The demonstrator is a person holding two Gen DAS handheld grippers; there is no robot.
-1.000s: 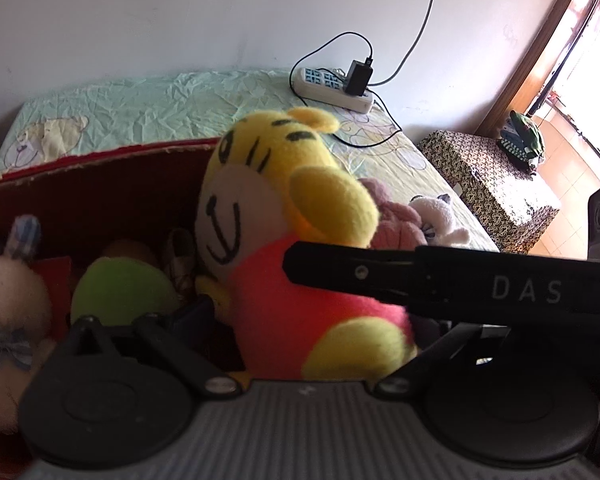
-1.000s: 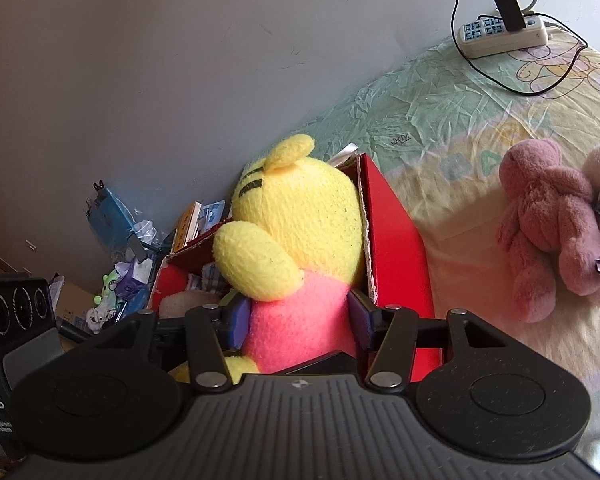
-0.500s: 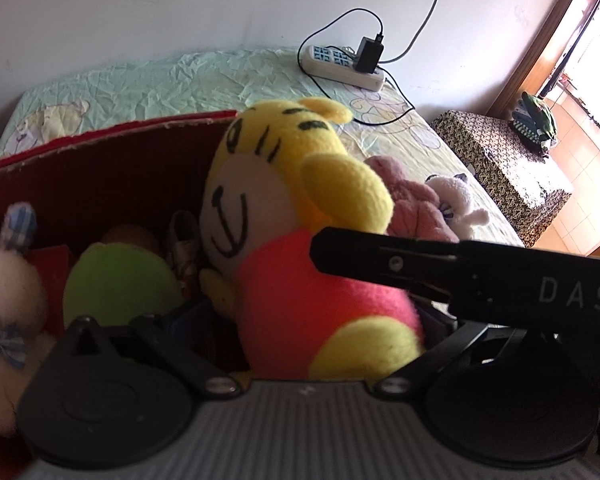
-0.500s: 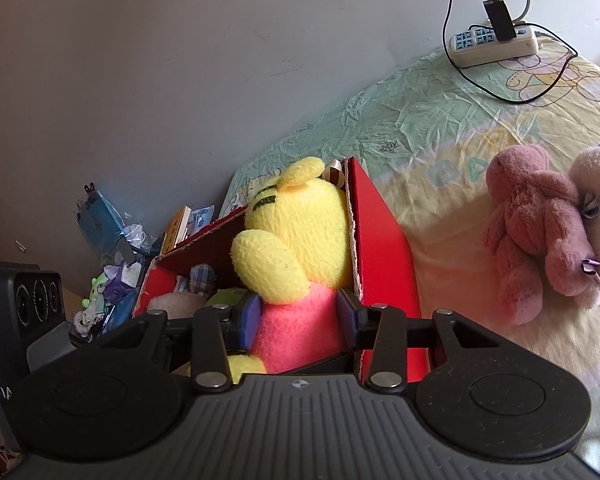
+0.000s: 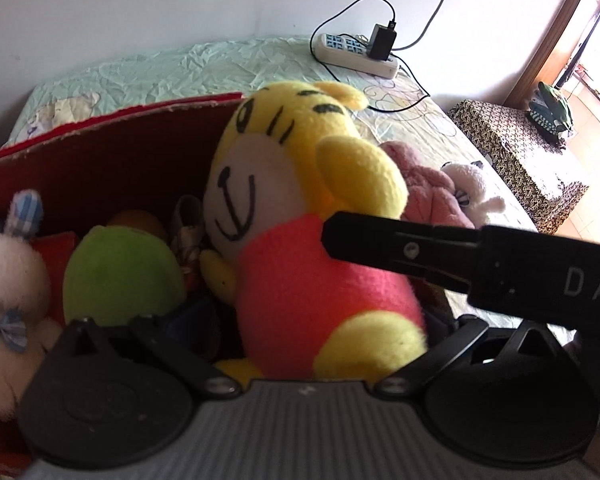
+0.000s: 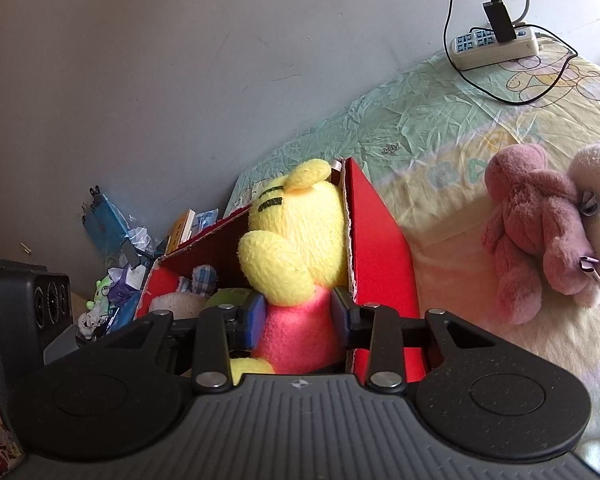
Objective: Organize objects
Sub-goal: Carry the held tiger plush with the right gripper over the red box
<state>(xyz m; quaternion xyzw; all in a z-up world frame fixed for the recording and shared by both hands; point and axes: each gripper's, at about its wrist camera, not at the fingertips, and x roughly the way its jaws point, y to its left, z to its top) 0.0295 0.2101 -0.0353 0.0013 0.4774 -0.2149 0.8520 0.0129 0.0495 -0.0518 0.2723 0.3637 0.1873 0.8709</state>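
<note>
Narrowed since the earlier frame, the right gripper (image 6: 298, 314) is closing its jaws on the yellow plush (image 6: 296, 240) to steady it upright inside the red box (image 6: 374, 248), directly ahead of its fingers. Only the left view is showing the toy's face and the green plush (image 5: 120, 272) beside it, with the left gripper (image 5: 320, 332) standing wide around the toy; only the right view is showing the pink bear (image 6: 536, 224) lying on the bed, off to the right of the tool.

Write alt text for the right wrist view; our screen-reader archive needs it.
The right claw is closing on the pink body of a yellow plush tiger standing in a red cardboard box on a bed. A pink teddy bear lies on the sheet beside the box.
</note>
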